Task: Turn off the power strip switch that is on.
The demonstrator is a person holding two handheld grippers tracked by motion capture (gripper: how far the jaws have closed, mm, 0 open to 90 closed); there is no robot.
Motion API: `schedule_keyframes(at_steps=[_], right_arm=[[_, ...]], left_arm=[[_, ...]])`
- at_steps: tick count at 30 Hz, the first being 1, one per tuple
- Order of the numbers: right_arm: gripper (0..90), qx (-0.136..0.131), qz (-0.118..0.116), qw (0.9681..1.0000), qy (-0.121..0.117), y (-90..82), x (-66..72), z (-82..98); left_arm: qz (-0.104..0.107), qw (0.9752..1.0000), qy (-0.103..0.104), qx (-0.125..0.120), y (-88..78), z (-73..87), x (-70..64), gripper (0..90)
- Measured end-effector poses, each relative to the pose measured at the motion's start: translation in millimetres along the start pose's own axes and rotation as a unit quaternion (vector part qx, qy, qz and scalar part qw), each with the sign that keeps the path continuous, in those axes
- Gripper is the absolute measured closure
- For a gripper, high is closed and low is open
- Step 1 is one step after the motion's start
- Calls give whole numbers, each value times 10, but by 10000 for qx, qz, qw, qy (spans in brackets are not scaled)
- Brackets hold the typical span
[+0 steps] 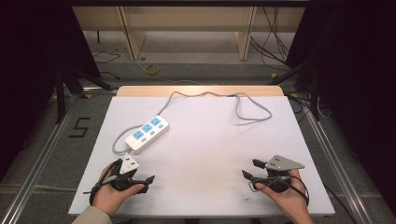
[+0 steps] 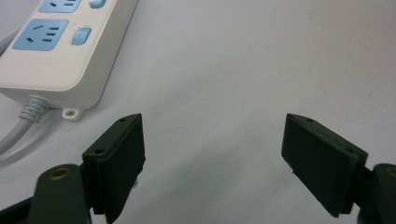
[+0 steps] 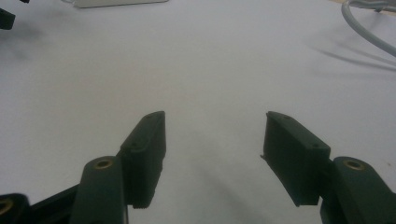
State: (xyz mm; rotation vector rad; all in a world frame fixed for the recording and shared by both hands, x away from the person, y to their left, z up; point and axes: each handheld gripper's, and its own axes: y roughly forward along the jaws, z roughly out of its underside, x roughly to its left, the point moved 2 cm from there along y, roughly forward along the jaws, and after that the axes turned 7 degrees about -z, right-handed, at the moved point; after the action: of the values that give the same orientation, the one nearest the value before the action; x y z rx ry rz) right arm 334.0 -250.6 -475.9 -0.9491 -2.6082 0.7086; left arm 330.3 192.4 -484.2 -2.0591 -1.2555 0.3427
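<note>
High view first: the left gripper (image 1: pixel 146 183) has its jaws spread wide with nothing between them, pointing inward across the white table (image 1: pixel 210 140) from the person's left hand (image 1: pixel 112 193), which wraps the body from below with the forearm entering at the bottom edge. The right gripper (image 1: pixel 250 170) mirrors it, jaws apart and empty, tips aimed inward, held by the right hand (image 1: pixel 285 196) with the grey plate on top.

Left gripper view shows both black pads low over bare table, level with the surface, and the power strip (image 2: pixel 60 46) just beyond the left one, not touching it. That strip (image 1: pixel 147 132) lies near the left gripper and well apart from the right gripper. Its grey cable (image 1: pixel 243 109) loops away from the strip toward the table's far edge.
</note>
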Motion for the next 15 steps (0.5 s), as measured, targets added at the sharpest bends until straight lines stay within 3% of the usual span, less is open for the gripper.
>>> schedule_keyframes(at_steps=[6,10,13,15], right_arm=[[401,-19,11,10000,21,-6,-8,2],[399,-25,8,10000,-6,5,-2,-5],[399,-27,4,10000,-7,10,1,-7],[397,-23,14,10000,4,9,0,-5]], left_arm=[[-72,10000,-22,-3,-6,-4,4,279],[-132,9999,-21,-1,-26,-11,15,503],[-134,9997,197,12,-51,-23,28,693],[-166,9996,226,0,-61,-30,36,794]])
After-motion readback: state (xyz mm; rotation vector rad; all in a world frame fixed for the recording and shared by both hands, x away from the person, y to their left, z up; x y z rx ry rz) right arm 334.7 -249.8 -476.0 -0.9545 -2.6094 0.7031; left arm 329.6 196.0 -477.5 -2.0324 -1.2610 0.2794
